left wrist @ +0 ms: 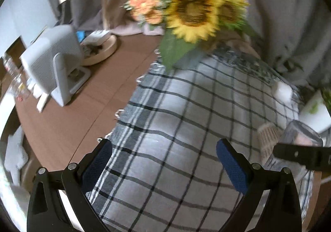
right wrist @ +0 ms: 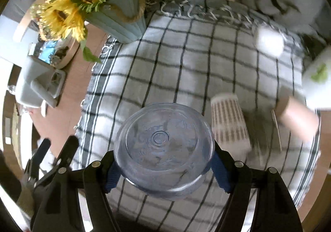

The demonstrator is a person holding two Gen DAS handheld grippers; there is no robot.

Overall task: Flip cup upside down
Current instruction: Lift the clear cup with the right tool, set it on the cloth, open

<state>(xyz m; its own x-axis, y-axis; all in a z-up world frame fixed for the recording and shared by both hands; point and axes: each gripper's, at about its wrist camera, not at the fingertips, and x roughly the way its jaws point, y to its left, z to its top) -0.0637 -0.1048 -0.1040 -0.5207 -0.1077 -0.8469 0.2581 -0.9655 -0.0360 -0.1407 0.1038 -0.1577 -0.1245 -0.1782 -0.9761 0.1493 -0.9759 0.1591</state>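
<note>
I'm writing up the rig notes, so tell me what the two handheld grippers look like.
Both the left gripper and right gripper have matte black angular plastic fingers joined by silver round rivets, tipped with textured blue pads. No cables, markings or sleeves are visible.

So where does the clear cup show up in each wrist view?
Left wrist: the cup is at the far right edge, low, behind a black finger of the right gripper, beside a striped cup.
Right wrist: bottom centre, clamped between the blue pads, its base facing the camera.
Shared landmark: the sunflowers, top centre on the left wrist, top left on the right.
</note>
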